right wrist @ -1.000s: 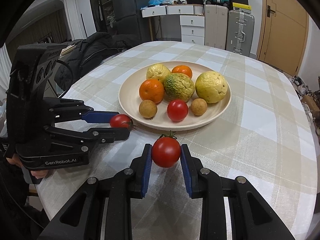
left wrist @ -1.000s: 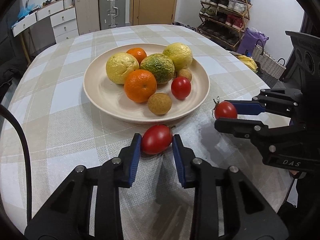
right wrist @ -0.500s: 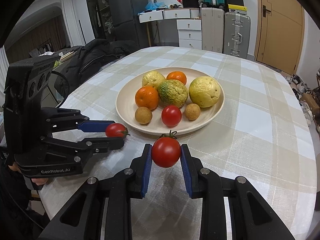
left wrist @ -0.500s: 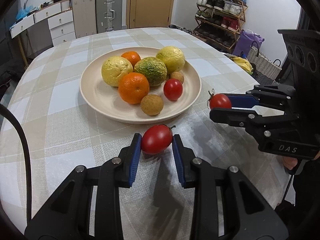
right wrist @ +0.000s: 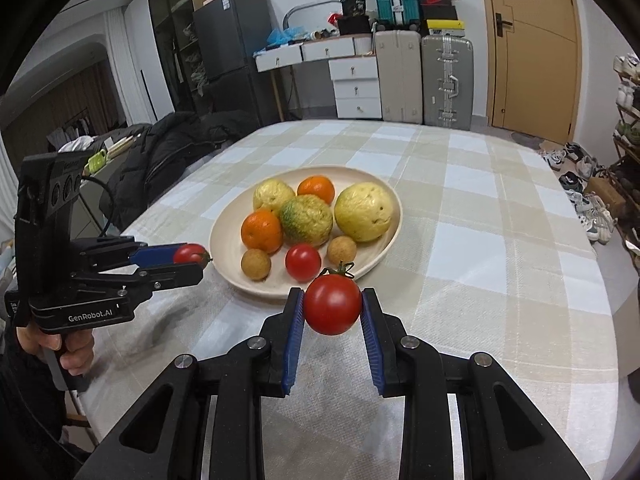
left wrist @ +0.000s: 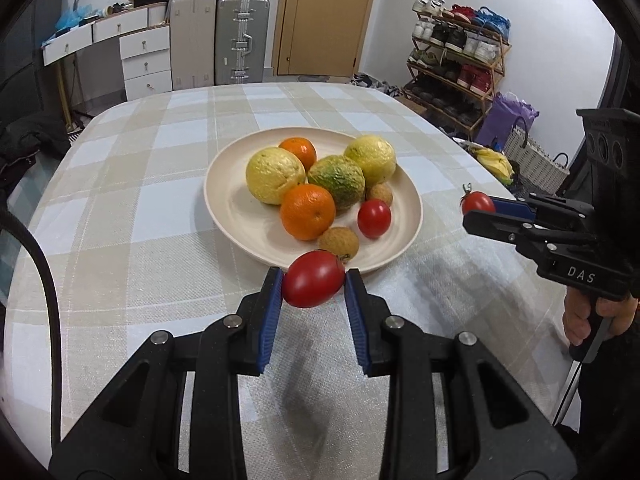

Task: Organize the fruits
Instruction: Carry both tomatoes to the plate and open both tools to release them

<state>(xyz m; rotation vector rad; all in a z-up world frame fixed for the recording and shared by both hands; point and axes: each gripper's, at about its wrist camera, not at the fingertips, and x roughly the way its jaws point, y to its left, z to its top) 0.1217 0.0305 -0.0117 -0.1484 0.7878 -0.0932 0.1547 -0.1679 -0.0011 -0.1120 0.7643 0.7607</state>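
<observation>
A cream plate (left wrist: 236, 216) (right wrist: 224, 236) on the checked tablecloth holds yellow and green citrus, two oranges, two small brown fruits and one red tomato (left wrist: 374, 218) (right wrist: 303, 262). My left gripper (left wrist: 313, 286) is shut on an oblong red tomato (left wrist: 313, 283), held above the cloth at the plate's near rim; it also shows in the right wrist view (right wrist: 190, 258). My right gripper (right wrist: 332, 306) is shut on a round red tomato (right wrist: 333, 304) with a green stem, held near the plate's near rim; it shows in the left wrist view (left wrist: 478, 210) to the plate's right.
The table (right wrist: 500, 240) is oval with a beige-and-white checked cloth. A dark jacket (right wrist: 172, 152) lies off the table's left side. Suitcases (left wrist: 240, 40), white drawers and a shoe rack (left wrist: 456, 60) stand by the far walls. A woven basket (left wrist: 536, 160) sits beyond the right edge.
Both grippers have risen and pulled back with their tomatoes, so the plate looks smaller and farther. Both stay shut on their tomatoes.
</observation>
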